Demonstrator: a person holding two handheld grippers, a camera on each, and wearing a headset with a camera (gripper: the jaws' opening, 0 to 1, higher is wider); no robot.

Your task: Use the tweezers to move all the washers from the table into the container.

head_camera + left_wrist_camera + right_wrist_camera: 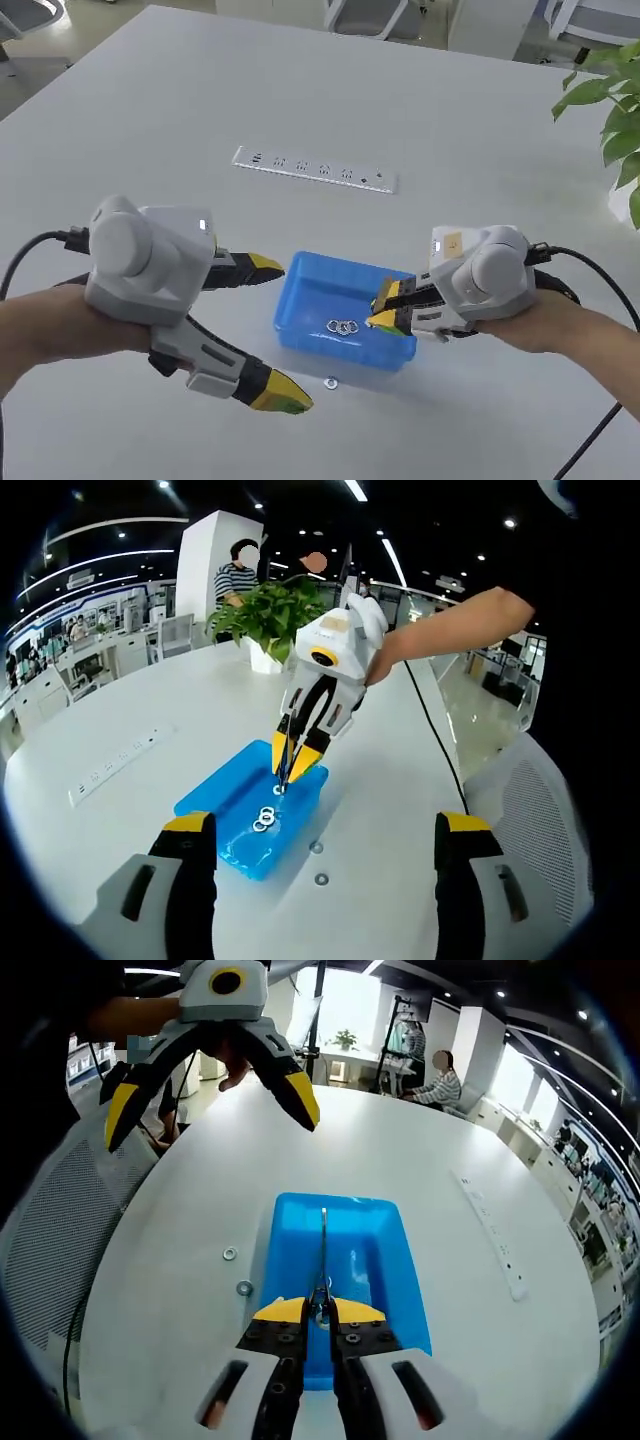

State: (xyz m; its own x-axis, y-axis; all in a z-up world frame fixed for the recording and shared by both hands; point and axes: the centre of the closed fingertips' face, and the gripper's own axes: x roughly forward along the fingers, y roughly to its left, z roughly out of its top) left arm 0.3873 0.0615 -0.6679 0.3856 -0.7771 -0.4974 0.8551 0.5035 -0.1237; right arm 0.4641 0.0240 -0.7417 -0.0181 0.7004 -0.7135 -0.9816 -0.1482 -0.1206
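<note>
While clamping tweezers (323, 1250) in right gripper (318, 1310) with left gripper (210, 1105) splayed, pinch presumably light, slippery washers (244, 1288) across the ring

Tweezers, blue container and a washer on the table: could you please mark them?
tweezers (323, 1255): right gripper view, mid-shaft.
blue container (380, 1250): right gripper view, bare floor.
washer (244, 1287): right gripper view, its ring.

**A:** what's the room like?
**B:** open-plan office. Big white tabletop (300, 80) with a power strip (315, 169) on it, leafy potted plant (610, 110) at one edge.
**A:** lighting?
**B:** ceiling strip lights (355, 490), plus a white pillar (215, 550) and office chairs (370, 15) past the far edge.
</note>
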